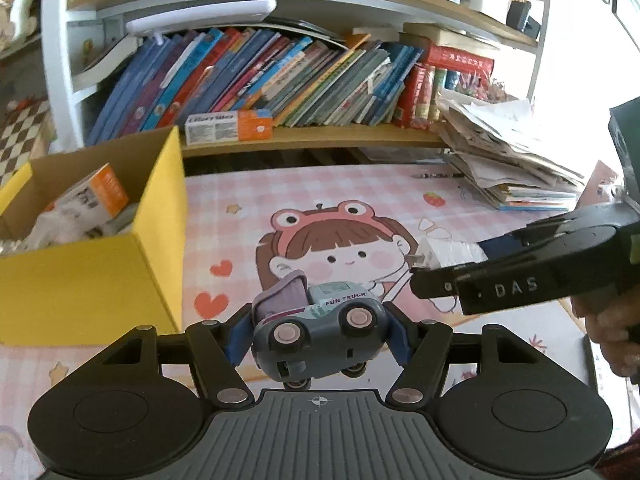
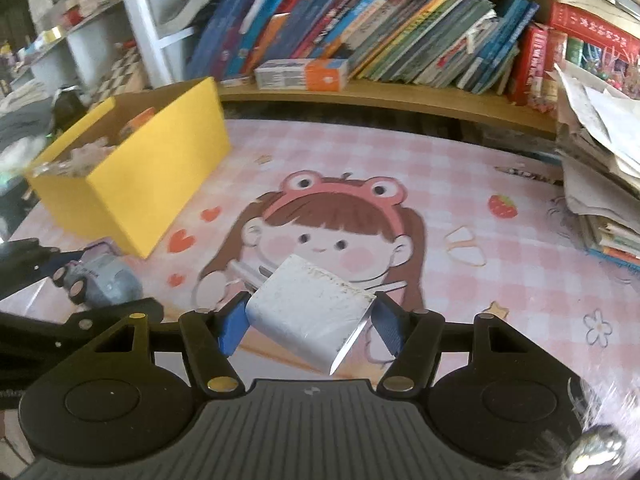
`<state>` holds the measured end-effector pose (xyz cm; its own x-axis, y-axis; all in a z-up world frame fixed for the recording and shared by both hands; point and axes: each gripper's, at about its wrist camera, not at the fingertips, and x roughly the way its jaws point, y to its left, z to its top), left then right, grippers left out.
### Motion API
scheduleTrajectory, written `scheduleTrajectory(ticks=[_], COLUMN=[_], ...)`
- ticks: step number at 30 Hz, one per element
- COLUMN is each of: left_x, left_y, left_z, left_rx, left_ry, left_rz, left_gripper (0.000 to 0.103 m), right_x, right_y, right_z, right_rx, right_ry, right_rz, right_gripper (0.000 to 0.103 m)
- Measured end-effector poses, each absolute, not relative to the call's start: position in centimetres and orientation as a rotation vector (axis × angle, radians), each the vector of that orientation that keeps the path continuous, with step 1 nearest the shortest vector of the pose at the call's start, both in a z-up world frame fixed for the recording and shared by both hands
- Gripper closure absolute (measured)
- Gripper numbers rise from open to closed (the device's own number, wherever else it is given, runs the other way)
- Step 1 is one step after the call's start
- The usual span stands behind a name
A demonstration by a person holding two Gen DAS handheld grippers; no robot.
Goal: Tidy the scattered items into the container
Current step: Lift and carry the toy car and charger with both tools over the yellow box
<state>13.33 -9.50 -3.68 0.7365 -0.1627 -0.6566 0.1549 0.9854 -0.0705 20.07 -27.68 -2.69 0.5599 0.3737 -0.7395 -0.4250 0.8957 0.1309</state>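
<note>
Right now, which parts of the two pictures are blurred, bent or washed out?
Left wrist view: sharp on the toy truck in the left gripper; shelves bow from fisheye; the top right corner is washed out. Right wrist view: motion blur smears the yellow box and left edge; the white charger in the right gripper stays fairly clear.

Both tools [image 1: 318,330] [image 2: 308,320] apparently clamped

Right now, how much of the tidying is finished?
Partly done: the yellow box already holds a few items. In hand: the left tool grips the toy truck, the right tool the white charger. Both must go in; a pencil remains by the paper stack.
</note>
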Motion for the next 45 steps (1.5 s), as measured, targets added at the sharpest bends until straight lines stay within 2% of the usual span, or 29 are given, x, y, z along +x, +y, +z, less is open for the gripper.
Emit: scheduleTrajectory(ticks=[18,45], left_x=[9.8,5.7], left_y=[-5.3,9.0], left_z=[-3.7,-3.3], left_rx=[-0.040,-0.020], left_ry=[0.732,0.734], left_rz=[-0.246,-0.319], left_gripper=[0.037,0.037], right_x=[14.8,9.0], right_y=[-23.8,-9.2], right_z=[-3.1,-2.9], right_rx=[-0.094,-0.089], right_ry=[0.890,0.890], right_rz=[0.415,0.345], right_gripper=[0.040,0.040])
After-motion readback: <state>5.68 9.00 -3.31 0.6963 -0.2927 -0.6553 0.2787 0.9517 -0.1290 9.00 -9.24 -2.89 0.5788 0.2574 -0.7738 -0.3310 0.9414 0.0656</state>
